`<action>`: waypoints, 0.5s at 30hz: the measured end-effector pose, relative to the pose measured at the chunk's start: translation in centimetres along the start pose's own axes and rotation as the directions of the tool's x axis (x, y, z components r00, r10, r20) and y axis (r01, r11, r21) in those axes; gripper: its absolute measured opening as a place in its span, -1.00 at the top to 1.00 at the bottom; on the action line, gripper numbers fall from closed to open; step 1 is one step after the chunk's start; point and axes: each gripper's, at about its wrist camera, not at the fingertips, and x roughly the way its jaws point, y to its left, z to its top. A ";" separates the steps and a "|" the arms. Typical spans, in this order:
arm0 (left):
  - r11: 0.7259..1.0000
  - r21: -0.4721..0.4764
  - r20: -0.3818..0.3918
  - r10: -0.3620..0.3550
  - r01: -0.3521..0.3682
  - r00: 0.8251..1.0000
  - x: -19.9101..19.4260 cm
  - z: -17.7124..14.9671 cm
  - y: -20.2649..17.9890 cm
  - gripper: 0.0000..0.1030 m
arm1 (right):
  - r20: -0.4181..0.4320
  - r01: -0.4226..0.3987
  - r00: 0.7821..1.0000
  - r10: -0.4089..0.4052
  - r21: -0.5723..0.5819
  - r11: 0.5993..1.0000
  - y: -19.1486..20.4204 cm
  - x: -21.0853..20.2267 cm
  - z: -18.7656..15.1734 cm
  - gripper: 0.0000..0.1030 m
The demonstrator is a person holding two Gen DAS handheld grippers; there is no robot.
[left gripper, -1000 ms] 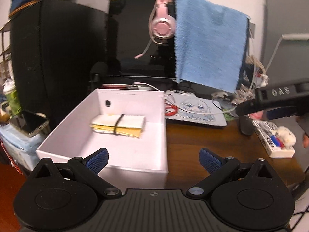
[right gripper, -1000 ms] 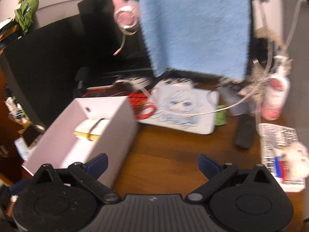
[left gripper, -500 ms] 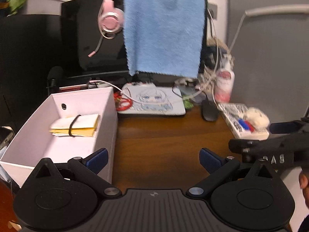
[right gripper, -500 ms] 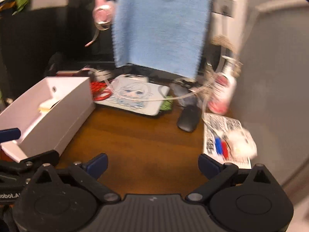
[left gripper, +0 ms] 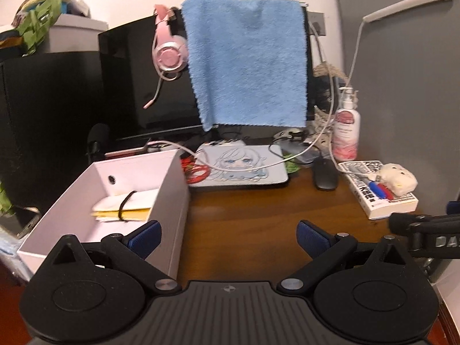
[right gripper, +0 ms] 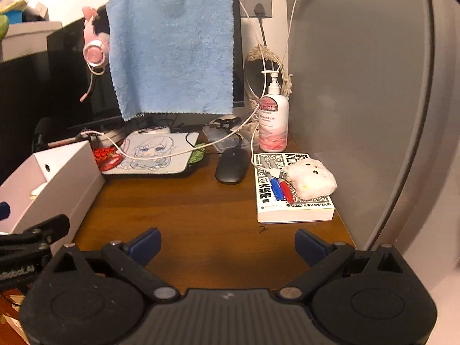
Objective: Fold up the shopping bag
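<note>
Left gripper (left gripper: 228,234): held above the wooden desk (left gripper: 258,230), fingers spread wide, nothing between them. Right gripper (right gripper: 227,243): likewise spread and empty. Folded shopping bag (left gripper: 126,208): yellow-and-white bundle bound by 1 black band, laid inside the white box (left gripper: 172,201) at the desk's left edge. Bare wood is seen between box and book (right gripper: 293,198). The rear is bounded by mouse pad (left gripper: 244,166), mouse (right gripper: 231,165), and lotion bottle (right gripper: 273,120); the right by a grey panel (right gripper: 359,100).
</note>
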 end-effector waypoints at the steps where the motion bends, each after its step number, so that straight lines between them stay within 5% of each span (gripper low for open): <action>1: 1.000 -0.008 -0.006 -0.001 0.001 1.000 0.0 0.1 0.2 -0.96 | 0.007 -0.007 1.000 0.007 0.013 1.000 -0.1 -0.2 0.0 -0.94; 15: 0.998 -0.069 -0.010 0.003 -0.004 1.000 -1.6 0.1 1.9 -0.96 | 0.040 -0.048 0.998 0.049 -0.023 0.999 2.0 -2.4 0.1 -0.94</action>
